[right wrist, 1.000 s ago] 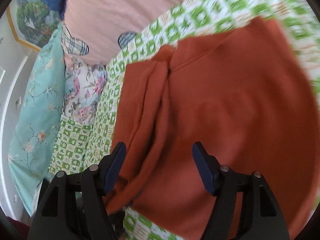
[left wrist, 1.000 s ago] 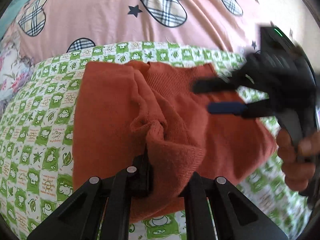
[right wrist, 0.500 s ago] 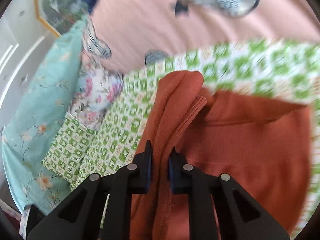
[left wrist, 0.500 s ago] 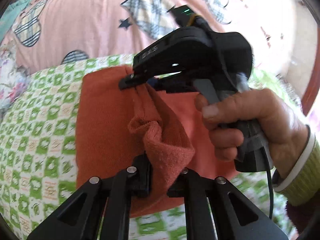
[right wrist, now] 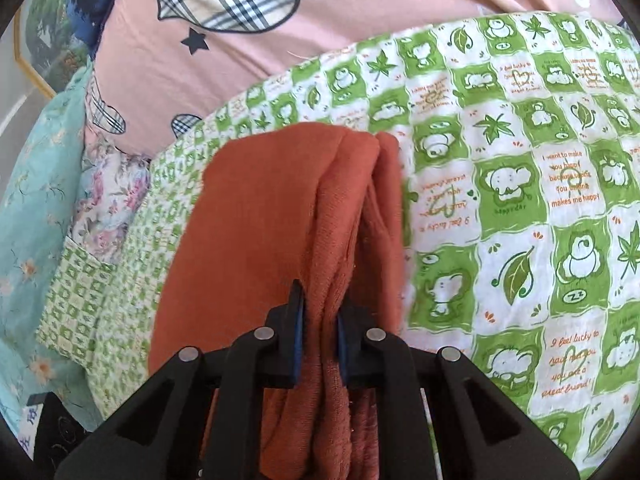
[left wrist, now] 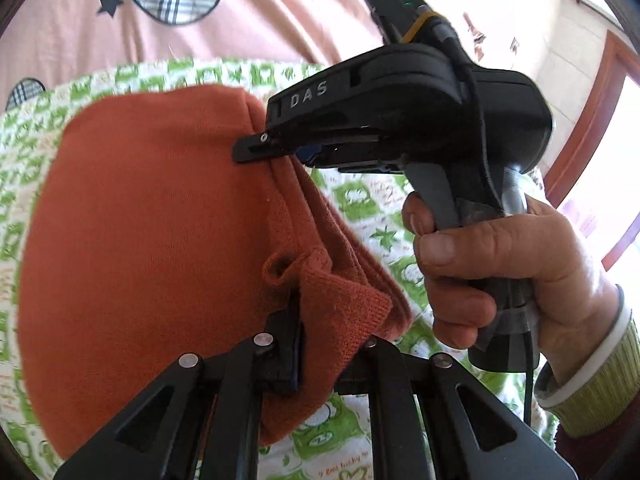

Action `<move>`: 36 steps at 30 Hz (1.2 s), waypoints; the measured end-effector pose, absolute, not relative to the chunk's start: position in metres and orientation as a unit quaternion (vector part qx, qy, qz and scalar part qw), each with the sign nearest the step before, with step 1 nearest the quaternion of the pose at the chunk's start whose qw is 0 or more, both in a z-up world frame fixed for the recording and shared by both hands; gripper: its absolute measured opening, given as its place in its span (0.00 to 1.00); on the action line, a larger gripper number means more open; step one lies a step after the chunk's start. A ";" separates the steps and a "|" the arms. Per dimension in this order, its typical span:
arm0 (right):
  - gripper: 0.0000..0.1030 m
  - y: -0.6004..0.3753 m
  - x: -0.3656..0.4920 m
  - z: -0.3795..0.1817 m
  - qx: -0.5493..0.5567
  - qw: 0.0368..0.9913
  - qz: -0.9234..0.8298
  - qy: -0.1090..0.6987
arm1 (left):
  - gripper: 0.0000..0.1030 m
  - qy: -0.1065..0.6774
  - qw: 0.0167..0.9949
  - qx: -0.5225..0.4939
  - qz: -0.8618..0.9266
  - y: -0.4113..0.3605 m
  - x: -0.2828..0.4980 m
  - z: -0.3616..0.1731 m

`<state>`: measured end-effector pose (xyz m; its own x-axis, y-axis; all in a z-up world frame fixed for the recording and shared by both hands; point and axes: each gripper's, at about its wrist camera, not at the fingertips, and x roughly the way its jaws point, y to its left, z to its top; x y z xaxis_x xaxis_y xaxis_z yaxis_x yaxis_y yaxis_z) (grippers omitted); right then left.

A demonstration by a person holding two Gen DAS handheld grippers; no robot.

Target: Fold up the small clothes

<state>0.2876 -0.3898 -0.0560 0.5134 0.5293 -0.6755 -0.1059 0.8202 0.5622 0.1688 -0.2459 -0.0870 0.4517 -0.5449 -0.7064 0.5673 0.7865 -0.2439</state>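
A rust-orange knit garment (left wrist: 152, 232) lies on a green-and-white checked quilt (left wrist: 360, 204). My left gripper (left wrist: 332, 344) is shut on a bunched edge of the garment at its near side. My right gripper (right wrist: 320, 332) is shut on a thick fold of the garment (right wrist: 272, 208), which rises in layers between its blue pads. In the left wrist view the right gripper (left wrist: 256, 146) shows as a black tool, held by a hand (left wrist: 500, 264), pinching the garment's far right edge. Both hold the same edge, lifted over the rest of the cloth.
A pink duvet (right wrist: 360, 8) with plaid hearts and stars lies beyond the quilt (right wrist: 520, 184). A teal floral pillow (right wrist: 28, 208) and a floral pillow (right wrist: 108, 192) lie at the left. A wooden door frame (left wrist: 592, 120) stands at the right.
My right gripper swung in and shut on the garment's far edge. Both grippers then carried that edge leftward, so the cloth folds over itself and more quilt shows on the right.
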 end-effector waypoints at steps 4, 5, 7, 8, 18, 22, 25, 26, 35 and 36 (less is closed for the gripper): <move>0.15 -0.390 0.286 -0.063 0.226 0.839 0.184 0.459 | 0.10 0.423 0.843 0.008 -0.331 -0.244 0.181 -0.095; 0.16 -0.391 0.284 -0.062 0.224 0.842 0.179 0.457 | 0.11 0.424 0.842 0.009 -0.333 -0.242 0.181 -0.095; 0.18 -0.395 0.279 -0.058 0.221 0.848 0.165 0.453 | 0.12 0.428 0.839 0.010 -0.336 -0.239 0.181 -0.091; 0.19 -0.397 0.276 -0.055 0.220 0.851 0.155 0.450 | 0.13 0.430 0.837 0.007 -0.338 -0.236 0.177 -0.089; 0.72 -0.410 0.242 -0.036 0.249 0.854 0.149 0.432 | 0.77 0.395 0.869 -0.014 -0.298 -0.141 0.140 -0.040; 0.72 -0.394 0.252 -0.054 0.246 0.837 0.164 0.460 | 0.83 0.403 0.881 -0.030 -0.246 -0.099 0.172 -0.045; 0.72 -0.389 0.259 -0.066 0.251 0.826 0.170 0.474 | 0.82 0.445 0.857 -0.086 -0.245 -0.077 0.206 -0.065; 0.72 -0.388 0.262 -0.070 0.251 0.824 0.169 0.479 | 0.82 0.461 0.845 -0.110 -0.247 -0.071 0.218 -0.074; 0.27 -0.377 0.269 -0.083 0.282 0.803 0.185 0.491 | 0.47 0.480 0.814 -0.162 -0.285 -0.082 0.261 -0.106; 0.26 -0.376 0.266 -0.079 0.290 0.804 0.186 0.486 | 0.42 0.484 0.812 -0.158 -0.284 -0.085 0.262 -0.107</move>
